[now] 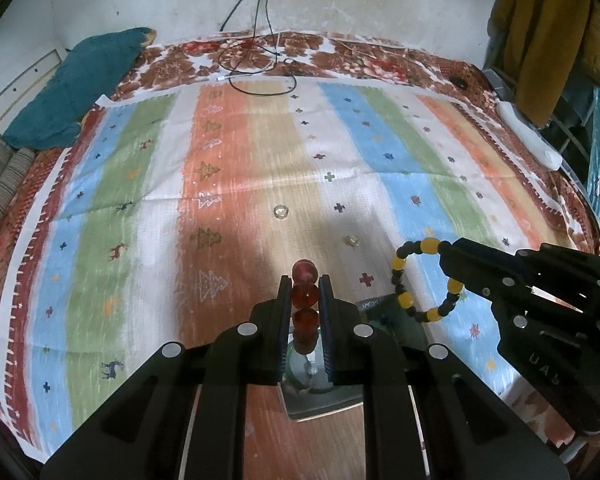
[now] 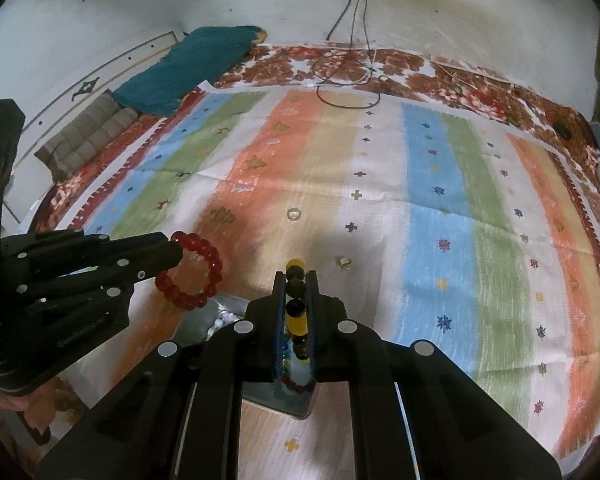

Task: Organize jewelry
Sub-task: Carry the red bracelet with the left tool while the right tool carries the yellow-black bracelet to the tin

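My left gripper [image 1: 305, 294] is shut on a red bead bracelet [image 1: 304, 296], whose whole ring [image 2: 194, 270] hangs from that gripper [image 2: 176, 252] in the right wrist view. My right gripper [image 2: 296, 288] is shut on a yellow and black bead bracelet [image 2: 296, 312]; its loop [image 1: 424, 280] hangs from that gripper [image 1: 446, 252] in the left wrist view. Both are held above a metal tray [image 1: 320, 400] on the striped cloth [image 1: 260, 184], and the tray [image 2: 296, 400] holds a multicoloured bead bracelet [image 2: 296, 376]. A small clear ring [image 1: 281, 211] and a small pale piece [image 1: 350, 241] lie on the cloth further ahead.
Black cables [image 1: 256, 68] lie at the far edge of the bed by the wall. A teal cloth [image 1: 80, 88] and a striped cushion [image 1: 0, 184] sit at the far left. A white object [image 1: 528, 136] lies at the right edge, with mustard fabric [image 1: 548, 40] hanging behind.
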